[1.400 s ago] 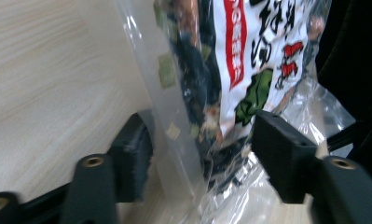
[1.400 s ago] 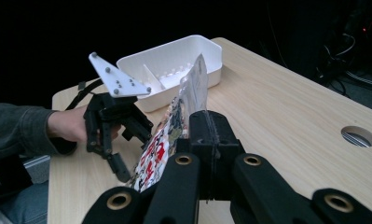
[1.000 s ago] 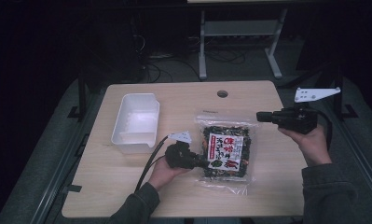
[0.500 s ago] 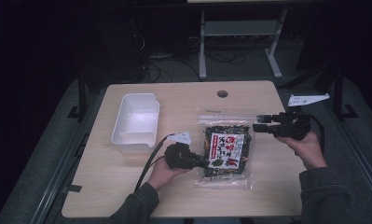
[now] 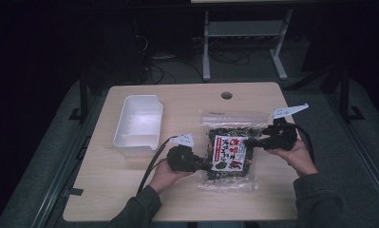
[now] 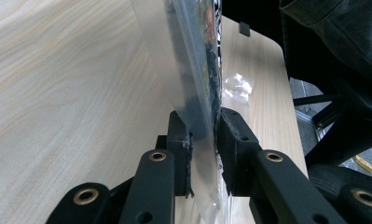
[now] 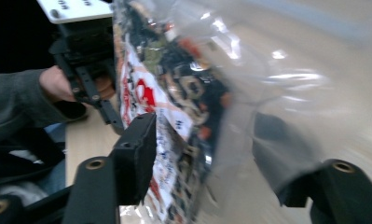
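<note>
A clear plastic snack bag with a red-and-white printed label and dark contents lies near the middle of a light wooden table, between two black handheld grippers. From above, the left gripper meets the bag's lower left edge, and the right gripper reaches onto its upper right part. The left gripper view adds what the high view cannot: both jaws are pressed together on the bag's clear edge, pinching the film between them, with pale wood grain beyond. The right gripper view, blurred, shows its jaws spread wide, one on each side of the bag, not yet closed on it; farther off there, the other hand holds its gripper under a white plate. A white rectangular plastic tub sits on the table well left of the bag. The tabletop has a small round hole near its far edge. The room around is dark, with grey flooring, cables and a metal stand's legs behind the table.
</note>
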The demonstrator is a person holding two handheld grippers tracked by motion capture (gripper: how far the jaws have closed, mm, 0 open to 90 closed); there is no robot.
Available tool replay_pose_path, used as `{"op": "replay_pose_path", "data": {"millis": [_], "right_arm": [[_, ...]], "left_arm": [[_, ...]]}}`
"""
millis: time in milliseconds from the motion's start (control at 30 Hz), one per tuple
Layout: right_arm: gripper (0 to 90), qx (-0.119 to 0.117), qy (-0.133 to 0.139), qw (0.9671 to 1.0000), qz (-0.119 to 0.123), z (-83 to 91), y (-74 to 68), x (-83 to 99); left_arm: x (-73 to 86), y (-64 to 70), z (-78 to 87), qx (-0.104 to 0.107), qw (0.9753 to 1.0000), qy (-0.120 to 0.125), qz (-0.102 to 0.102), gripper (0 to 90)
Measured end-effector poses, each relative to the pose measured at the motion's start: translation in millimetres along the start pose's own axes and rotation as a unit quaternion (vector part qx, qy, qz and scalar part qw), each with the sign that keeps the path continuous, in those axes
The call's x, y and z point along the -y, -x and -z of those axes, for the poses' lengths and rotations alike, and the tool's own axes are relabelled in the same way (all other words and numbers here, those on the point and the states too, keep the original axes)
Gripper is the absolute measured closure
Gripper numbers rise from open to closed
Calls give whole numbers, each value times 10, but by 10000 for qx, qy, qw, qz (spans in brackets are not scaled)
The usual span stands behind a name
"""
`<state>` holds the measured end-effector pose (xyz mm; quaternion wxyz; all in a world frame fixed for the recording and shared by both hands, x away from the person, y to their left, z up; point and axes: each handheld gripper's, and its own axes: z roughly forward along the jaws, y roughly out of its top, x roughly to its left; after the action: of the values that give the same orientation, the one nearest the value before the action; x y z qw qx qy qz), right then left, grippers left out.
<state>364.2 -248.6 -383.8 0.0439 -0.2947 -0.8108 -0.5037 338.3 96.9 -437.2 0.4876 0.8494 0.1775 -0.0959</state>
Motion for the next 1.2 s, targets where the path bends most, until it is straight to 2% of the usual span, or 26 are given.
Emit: {"op": "replay_pose_path", "data": {"millis": [33, 67, 100, 133, 300, 567, 733, 767, 900, 1000, 1033, 1100, 1200], "right_arm": [[455, -150, -24, 9999, 61, -44, -8, 1], [455, -150, -24, 9999, 61, -44, -8, 1], [512, -236, -41, 9997, 93, -72, -18, -3], [512, -236, -41, 9997, 93, -72, -18, -3], [645, -641, 59, 9978, 177, -74, -71, -33], [740, -958, -5, 9947, 371, -92, -196, -120], [746, -902, 63, 9946, 517, -74, -275, -163], [746, -851, 156, 9946, 565, -41, -301, -178], [747, -757, 291, 9950, 582, 31, -328, -202], [747, -579, 436, 9960, 529, 121, -354, -228], [748, -404, 505, 9968, 471, 172, -371, -246], [747, -339, 529, 9970, 459, 187, -375, -253], [747, -62, 623, 9974, 350, 235, -396, -275]], "left_arm": [[3, -3, 14, -19, 10000, 3, -1, 751], [3, -3, 14, -19, 10000, 3, -1, 752], [11, -5, 27, -21, 10000, -5, -26, 752], [11, -5, 27, -21, 10000, -5, -26, 752], [43, -13, 99, -123, 9999, 30, -25, 723], [76, -16, 160, -278, 9996, 73, -42, 653], [87, 8, 242, -386, 9990, 171, -147, 574], [91, 32, 278, -531, 9983, 152, -198, 540], [109, 58, 319, -672, 9973, 35, -281, 516], [139, 81, 351, -721, 9970, -15, -292, 488], [156, 105, 369, -777, 9966, -14, -290, 469], [167, 118, 382, -811, 9961, -56, -328, 464], [190, 149, 406, -918, 9947, -193, -418, 451]]}}
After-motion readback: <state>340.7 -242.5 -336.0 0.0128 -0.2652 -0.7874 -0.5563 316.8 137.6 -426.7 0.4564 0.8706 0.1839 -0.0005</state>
